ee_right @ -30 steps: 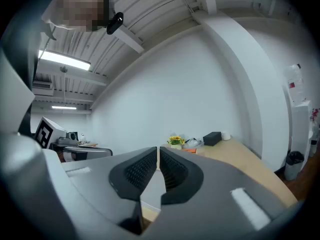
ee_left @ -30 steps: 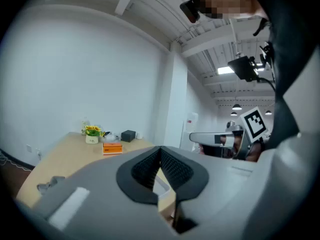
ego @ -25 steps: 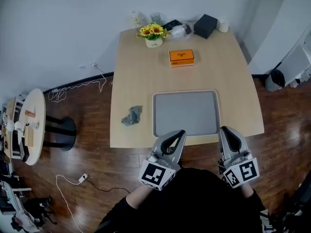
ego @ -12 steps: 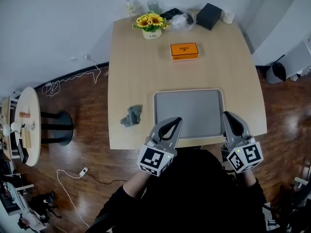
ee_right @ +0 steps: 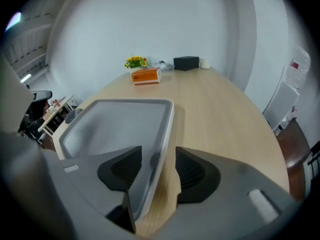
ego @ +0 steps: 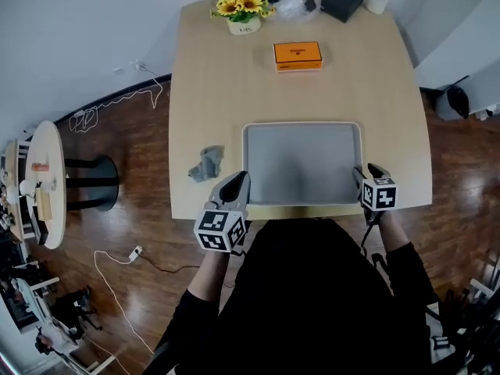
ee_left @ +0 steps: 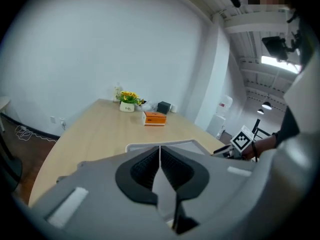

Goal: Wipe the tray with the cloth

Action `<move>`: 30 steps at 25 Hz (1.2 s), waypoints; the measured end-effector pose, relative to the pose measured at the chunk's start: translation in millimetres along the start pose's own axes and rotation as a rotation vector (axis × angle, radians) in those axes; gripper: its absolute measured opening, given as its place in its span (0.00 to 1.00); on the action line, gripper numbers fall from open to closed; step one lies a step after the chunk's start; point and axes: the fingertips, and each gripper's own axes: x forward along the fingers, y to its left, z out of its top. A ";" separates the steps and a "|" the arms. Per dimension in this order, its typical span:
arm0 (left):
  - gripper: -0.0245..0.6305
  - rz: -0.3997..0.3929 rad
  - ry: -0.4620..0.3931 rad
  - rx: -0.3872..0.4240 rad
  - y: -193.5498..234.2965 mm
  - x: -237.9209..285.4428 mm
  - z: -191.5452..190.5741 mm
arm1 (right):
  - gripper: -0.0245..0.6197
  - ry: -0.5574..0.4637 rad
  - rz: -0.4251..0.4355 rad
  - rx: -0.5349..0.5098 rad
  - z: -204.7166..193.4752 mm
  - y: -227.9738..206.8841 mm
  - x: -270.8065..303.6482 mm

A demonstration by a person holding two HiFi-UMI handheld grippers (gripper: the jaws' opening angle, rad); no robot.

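no wiping yet: crumpled grey cloth [ego: 208, 163] untouched beside grey rectangular tray [ego: 301, 125]. left gripper [ego: 236, 184] closed, empty; right gripper [ego: 366, 173] gaping astride tray's rim.

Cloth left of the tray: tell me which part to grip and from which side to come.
Pinch a raised fold at the top of the cloth, coming from straight above. It lies crumpled in a small heap on the table, apart from the tray, so the upstanding folds probably give more purchase than the flat edges. The left gripper is nearest; its jaws are shut and must open first.
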 end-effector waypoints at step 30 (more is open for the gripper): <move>0.04 0.173 0.532 0.321 96.1 160.5 -42.0 | 0.14 -0.031 0.005 0.095 -20.7 4.5 1.9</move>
